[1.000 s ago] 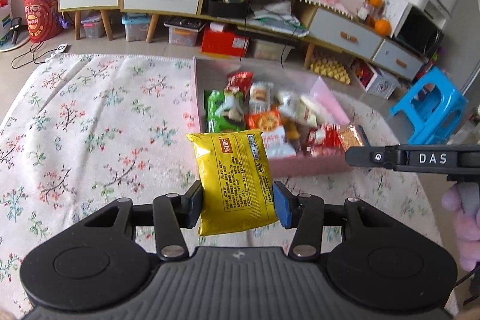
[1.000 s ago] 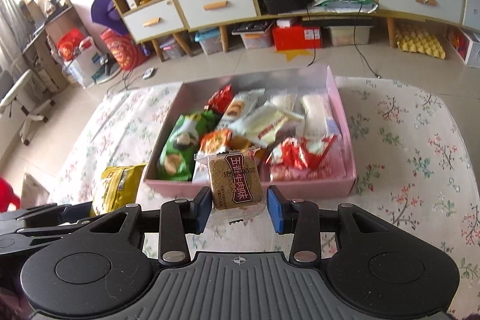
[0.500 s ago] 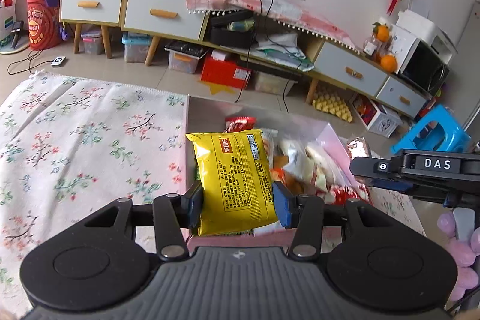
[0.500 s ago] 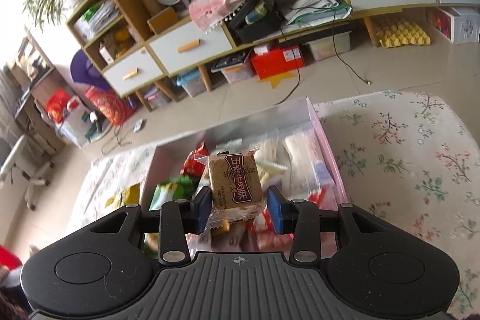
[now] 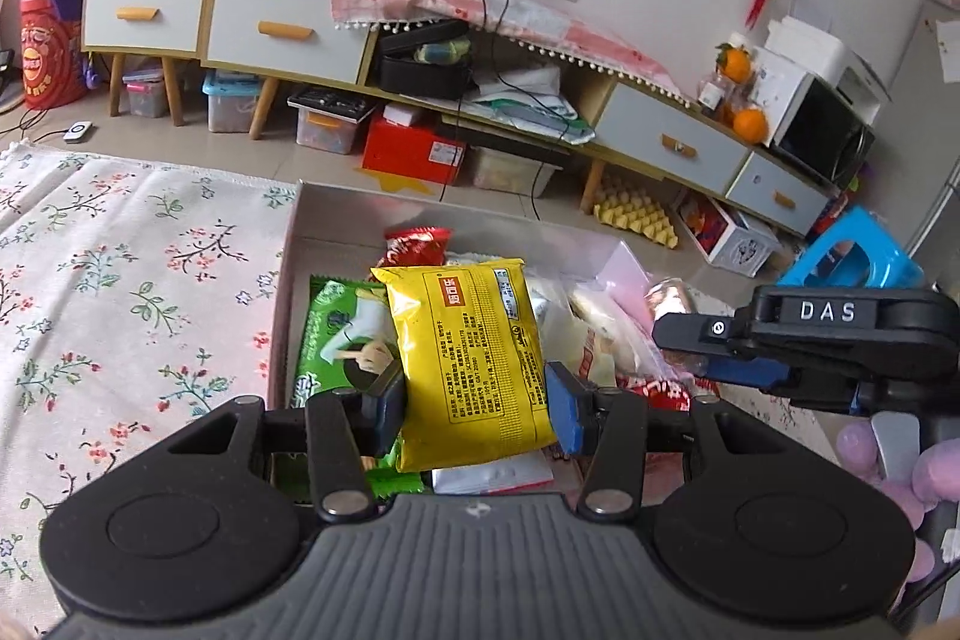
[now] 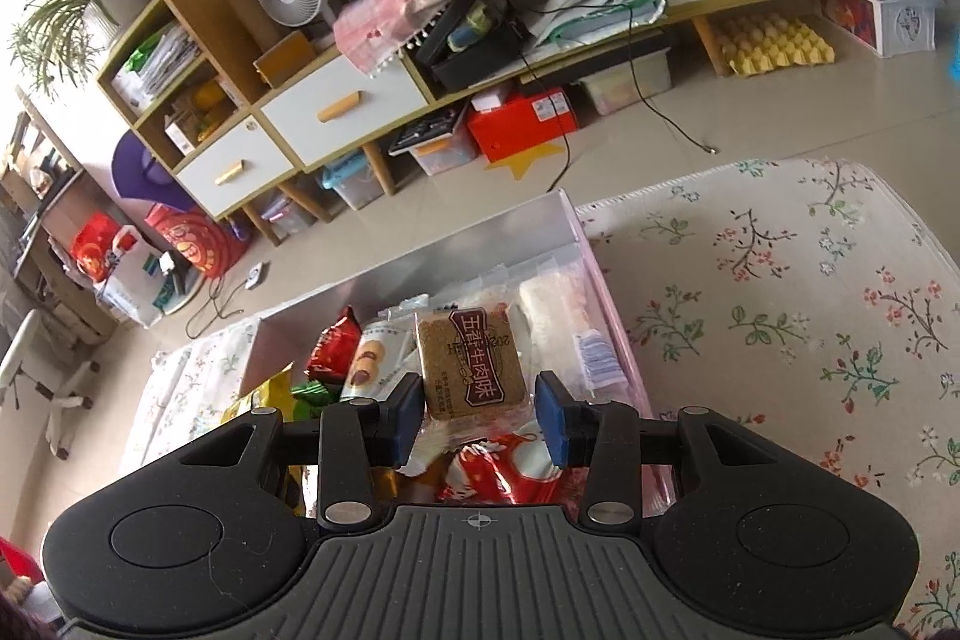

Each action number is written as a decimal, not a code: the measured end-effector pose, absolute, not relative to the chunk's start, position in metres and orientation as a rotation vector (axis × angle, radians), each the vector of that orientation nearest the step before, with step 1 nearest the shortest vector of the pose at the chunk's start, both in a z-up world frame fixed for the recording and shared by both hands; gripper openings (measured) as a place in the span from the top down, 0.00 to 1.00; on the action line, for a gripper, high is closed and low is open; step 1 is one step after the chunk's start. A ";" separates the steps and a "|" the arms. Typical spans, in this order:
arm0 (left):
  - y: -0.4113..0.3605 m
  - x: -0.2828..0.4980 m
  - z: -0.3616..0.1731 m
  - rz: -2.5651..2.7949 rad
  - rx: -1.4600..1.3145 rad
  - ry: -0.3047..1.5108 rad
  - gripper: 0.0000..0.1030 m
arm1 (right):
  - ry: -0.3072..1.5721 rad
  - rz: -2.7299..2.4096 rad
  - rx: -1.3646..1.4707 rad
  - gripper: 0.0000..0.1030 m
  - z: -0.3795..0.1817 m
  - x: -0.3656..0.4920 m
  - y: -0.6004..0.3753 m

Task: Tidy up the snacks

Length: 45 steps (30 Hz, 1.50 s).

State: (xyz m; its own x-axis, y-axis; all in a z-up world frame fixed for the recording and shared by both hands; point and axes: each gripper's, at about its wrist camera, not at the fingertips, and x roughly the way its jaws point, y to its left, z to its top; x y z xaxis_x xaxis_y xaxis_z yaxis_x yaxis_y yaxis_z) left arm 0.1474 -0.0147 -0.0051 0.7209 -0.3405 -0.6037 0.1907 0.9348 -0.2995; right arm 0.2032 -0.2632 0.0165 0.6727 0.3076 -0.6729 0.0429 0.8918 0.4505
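Observation:
My left gripper (image 5: 474, 406) is shut on a yellow snack packet (image 5: 468, 358), held upright over the near end of the pink box (image 5: 287, 280). Several snack packets fill the box. Beside it on the right, side-on, is my right gripper (image 5: 690, 346). In the right wrist view, the right gripper (image 6: 480, 418) is shut on a small square brown snack packet (image 6: 474, 358). The packet tilts slightly and hangs over the same pink box (image 6: 606, 322). A corner of the yellow packet (image 6: 267, 394) shows at the left.
The box stands on a table with a floral cloth (image 5: 120, 292), which also spreads to the right (image 6: 780, 328). Inside lie a green packet (image 5: 336, 334) and red packets (image 6: 510, 466). A purple-gloved hand (image 5: 870, 454) holds the right gripper. A blue stool (image 5: 852, 262) stands beyond.
Both grippers have moved forward from the box's near edge to over its contents, each keeping its packet. The right gripper has rolled, so the brown packet now tilts.

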 end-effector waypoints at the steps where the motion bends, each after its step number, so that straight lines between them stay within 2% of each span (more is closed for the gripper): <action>1: -0.016 0.147 -0.006 -0.297 -0.217 0.709 0.56 | 0.828 0.154 0.458 0.60 0.016 0.203 -0.263; 4: -0.017 0.146 -0.007 -0.301 -0.205 0.712 0.54 | 0.826 0.150 0.464 0.58 0.017 0.201 -0.264; 6: -0.018 0.146 -0.006 -0.282 -0.192 0.709 0.40 | 0.831 0.154 0.477 0.45 0.018 0.201 -0.266; 7: -0.018 0.146 -0.006 -0.276 -0.188 0.708 0.32 | 0.831 0.156 0.481 0.42 0.018 0.201 -0.266; 10: -0.018 0.145 -0.004 -0.279 -0.187 0.714 0.31 | 0.834 0.167 0.466 0.41 0.021 0.200 -0.265; 12: -0.019 0.145 -0.003 -0.277 -0.182 0.719 0.29 | 0.836 0.174 0.454 0.35 0.022 0.199 -0.263; 15: -0.019 0.141 0.000 -0.283 -0.163 0.721 0.25 | 0.839 0.188 0.444 0.34 0.025 0.196 -0.263; 20: -0.016 0.132 0.005 -0.285 -0.139 0.732 0.11 | 0.839 0.202 0.416 0.29 0.035 0.187 -0.261; 36: -0.002 0.096 0.020 -0.253 -0.072 0.789 0.01 | 0.905 0.235 0.336 0.26 0.057 0.137 -0.235; 45: 0.010 0.074 0.019 -0.207 -0.038 0.857 0.00 | 1.005 0.245 0.359 0.26 0.062 0.100 -0.228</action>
